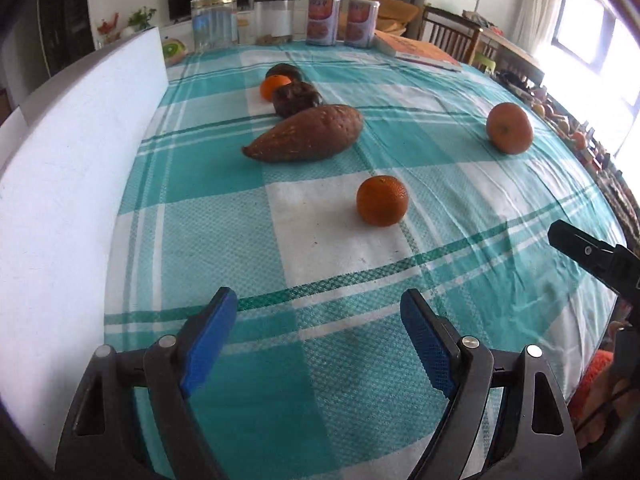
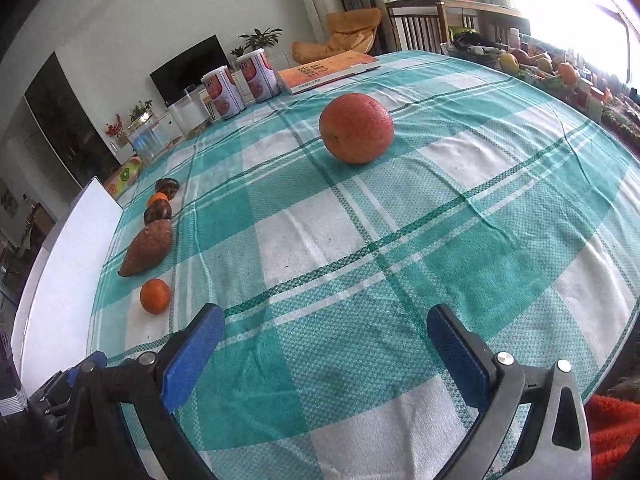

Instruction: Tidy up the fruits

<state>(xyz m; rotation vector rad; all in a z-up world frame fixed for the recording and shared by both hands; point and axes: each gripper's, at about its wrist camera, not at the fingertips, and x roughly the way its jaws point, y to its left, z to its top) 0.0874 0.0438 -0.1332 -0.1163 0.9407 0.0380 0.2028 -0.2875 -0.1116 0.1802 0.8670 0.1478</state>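
Note:
A small orange point(image 1: 382, 201) lies on the checked cloth ahead of my open, empty left gripper point(image 1: 320, 320); it also shows in the right wrist view point(image 2: 155, 296). Behind it lie a sweet potato point(image 1: 306, 134) point(image 2: 147, 253), a dark fruit point(image 1: 296, 98) point(image 2: 157, 213), a small orange point(image 1: 274, 86) point(image 2: 157, 199) and another dark fruit point(image 1: 285, 70) point(image 2: 167, 188) in a row. A larger orange point(image 1: 509, 128) point(image 2: 356, 128) sits apart, ahead of my open, empty right gripper point(image 2: 324, 328), whose finger shows at the left view's right edge point(image 1: 576, 246).
A white board point(image 1: 68, 168) stands along the table's left edge. At the far end are two printed cans point(image 1: 340, 20), a clear container point(image 1: 214, 22) and an orange book point(image 1: 420, 50). A cluttered side table point(image 2: 560, 72) stands to the right.

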